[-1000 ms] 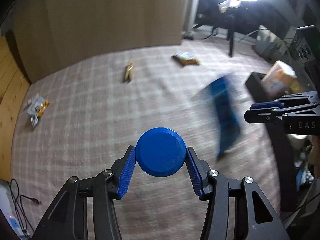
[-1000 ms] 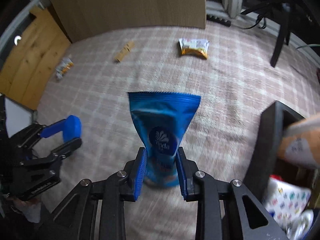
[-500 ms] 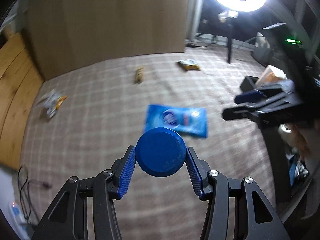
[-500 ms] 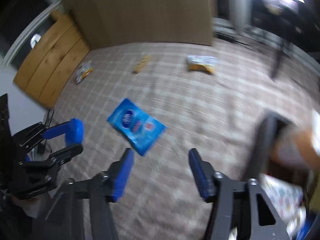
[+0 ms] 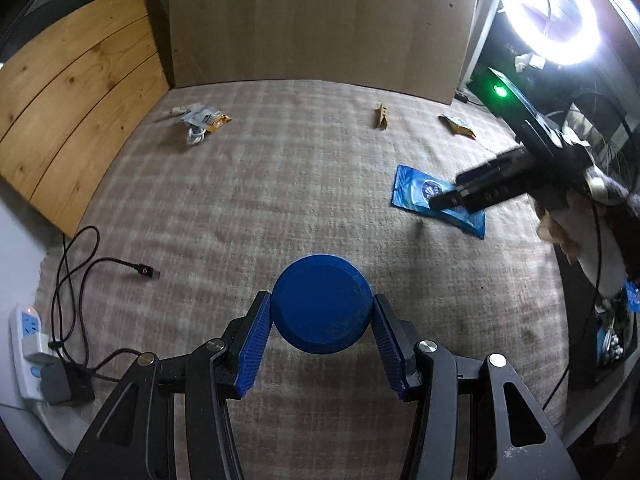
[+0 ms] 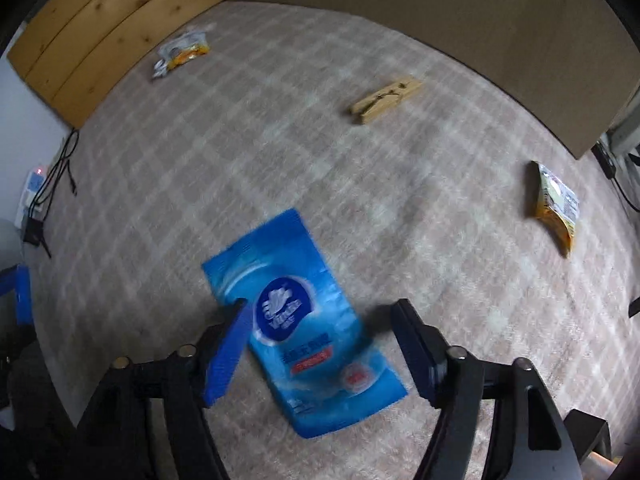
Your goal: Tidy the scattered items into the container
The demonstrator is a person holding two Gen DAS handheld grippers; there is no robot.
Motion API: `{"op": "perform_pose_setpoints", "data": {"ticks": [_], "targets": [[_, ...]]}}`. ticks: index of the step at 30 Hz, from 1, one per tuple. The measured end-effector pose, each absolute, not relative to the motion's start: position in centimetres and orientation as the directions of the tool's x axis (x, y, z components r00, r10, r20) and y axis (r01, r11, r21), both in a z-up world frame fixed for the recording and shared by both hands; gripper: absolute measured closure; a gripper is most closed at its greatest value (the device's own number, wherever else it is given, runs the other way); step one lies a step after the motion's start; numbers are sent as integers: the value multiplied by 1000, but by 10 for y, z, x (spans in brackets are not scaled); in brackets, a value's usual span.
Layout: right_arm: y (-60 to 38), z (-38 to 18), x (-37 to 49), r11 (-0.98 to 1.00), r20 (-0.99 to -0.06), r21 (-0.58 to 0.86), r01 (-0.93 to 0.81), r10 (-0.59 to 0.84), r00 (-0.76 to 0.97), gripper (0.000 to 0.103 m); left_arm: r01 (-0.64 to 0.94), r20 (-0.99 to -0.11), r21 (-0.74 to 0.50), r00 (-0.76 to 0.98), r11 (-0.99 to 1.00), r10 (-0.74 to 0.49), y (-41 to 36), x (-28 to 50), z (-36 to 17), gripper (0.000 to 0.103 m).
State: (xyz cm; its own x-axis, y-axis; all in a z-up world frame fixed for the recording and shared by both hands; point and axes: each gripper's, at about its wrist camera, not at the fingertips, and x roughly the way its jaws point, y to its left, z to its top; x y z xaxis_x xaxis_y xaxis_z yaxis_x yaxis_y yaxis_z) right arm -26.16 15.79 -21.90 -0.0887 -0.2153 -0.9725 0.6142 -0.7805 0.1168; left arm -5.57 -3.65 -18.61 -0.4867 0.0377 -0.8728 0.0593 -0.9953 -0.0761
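Note:
My left gripper [image 5: 320,316] is shut on a round blue lid [image 5: 321,303], held above the checked rug. A blue tissue pack [image 6: 304,344] lies flat on the rug; it also shows in the left wrist view [image 5: 416,196]. My right gripper [image 6: 320,332] is open, its two fingers standing either side of the pack, just above it. In the left wrist view the right gripper [image 5: 452,200] reaches over the pack from the right. A wooden clothespin [image 6: 386,101], a yellow snack packet [image 6: 556,204] and a crumpled wrapper [image 6: 180,52] lie farther off.
A dark container edge [image 5: 612,344] with items inside stands at the right. A power strip [image 5: 28,344] and black cable [image 5: 80,268] lie at the left. Wooden boards [image 5: 76,92] and a cardboard sheet [image 5: 320,24] line the back. A ring light [image 5: 556,12] glares.
My right gripper let go of the blue tissue pack, which dropped to the rug; it then opened wide and came down over the pack. The left gripper kept hold of the lid.

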Motion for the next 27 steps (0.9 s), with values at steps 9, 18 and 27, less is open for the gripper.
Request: {"op": "perform_pose_setpoints", "data": {"ticks": [9, 18, 27], "targets": [[154, -221, -213, -761, -976, -6, 649, -138, -170, 72, 42, -864, -94, -500, -995, 60, -25, -56, -186, 49], [206, -202, -192, -863, -953, 154, 482, -259, -159, 92, -23, -849, -111, -517, -994, 107, 11, -55, -177, 49], [302, -128, -135, -896, -884, 275, 347, -378, -275, 92, -230, -824, -123, -518, -965, 229, 110, -77, -154, 49]]}}
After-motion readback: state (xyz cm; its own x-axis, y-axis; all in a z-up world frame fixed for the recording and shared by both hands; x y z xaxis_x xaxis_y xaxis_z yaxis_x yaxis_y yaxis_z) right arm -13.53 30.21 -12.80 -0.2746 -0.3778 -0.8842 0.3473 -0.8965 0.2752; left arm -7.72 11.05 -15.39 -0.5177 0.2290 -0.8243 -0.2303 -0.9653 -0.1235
